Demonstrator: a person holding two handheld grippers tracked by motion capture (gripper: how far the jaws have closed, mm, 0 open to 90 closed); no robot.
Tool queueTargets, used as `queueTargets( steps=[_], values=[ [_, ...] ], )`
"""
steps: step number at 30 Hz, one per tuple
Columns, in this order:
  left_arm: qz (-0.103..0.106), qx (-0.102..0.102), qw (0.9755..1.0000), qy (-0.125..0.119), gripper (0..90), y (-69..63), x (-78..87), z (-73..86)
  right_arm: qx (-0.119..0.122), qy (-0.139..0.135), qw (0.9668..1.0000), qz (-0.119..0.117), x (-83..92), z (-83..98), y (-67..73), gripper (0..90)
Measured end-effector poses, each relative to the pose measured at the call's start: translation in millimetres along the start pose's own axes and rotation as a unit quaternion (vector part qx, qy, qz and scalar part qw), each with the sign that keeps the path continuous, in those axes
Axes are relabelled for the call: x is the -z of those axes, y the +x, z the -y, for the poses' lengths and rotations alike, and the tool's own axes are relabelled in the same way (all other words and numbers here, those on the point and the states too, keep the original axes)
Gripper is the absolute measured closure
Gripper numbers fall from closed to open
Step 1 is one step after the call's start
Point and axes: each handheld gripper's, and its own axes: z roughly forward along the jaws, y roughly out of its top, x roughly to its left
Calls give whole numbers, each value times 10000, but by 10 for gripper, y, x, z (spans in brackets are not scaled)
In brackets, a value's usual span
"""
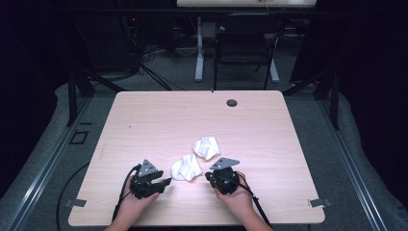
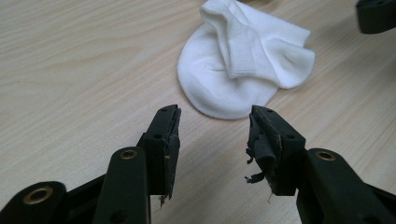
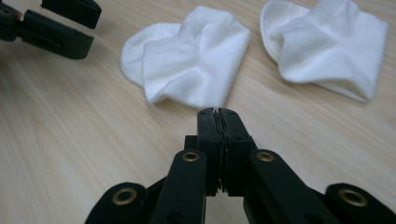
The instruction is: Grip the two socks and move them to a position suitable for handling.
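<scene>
On the counter (image 1: pixel 144 120), the near sock (image 1: pixel 186 168) lies crumpled between both grippers, just ahead of the left gripper (image 2: pixel 215 135) whose jaws stand released and empty, while the right gripper (image 3: pixel 218 119), jaws clenched on nothing, sits just beside it.

A dim lab: pale wooden table (image 1: pixel 159 115), black frame posts (image 1: pixel 72 96), floor cables (image 1: pixel 149 57), empty chair (image 1: pixel 245 43).

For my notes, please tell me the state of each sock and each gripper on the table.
Near sock: folded, lying flat between the grippers, not held.
Far sock: crumpled, lying on the table, untouched.
Left gripper: jaws open, nothing between them, pointing at the near sock.
Right gripper: jaws shut on nothing, just short of the near sock.
</scene>
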Motion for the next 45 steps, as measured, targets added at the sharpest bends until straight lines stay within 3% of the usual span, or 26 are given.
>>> queueTargets(
  steps=[10,15,21,31,45],
  values=[
    [59,50,9999,-69,521,15,48,11,-14,66,10000,7,-323,-265,3,874],
    [65,48,9999,-84,523,21,50,10,62,98,9998,133,-440,-313,17,848],
    [57,66,9999,-99,523,32,57,8,54,166,9998,127,-512,-294,29,841],
    [52,63,9999,-73,519,31,55,18,98,233,9996,84,-498,-228,72,876],
    [109,76,9998,-117,519,35,88,22,207,432,9988,-138,-310,-80,212,893]
  ],
)
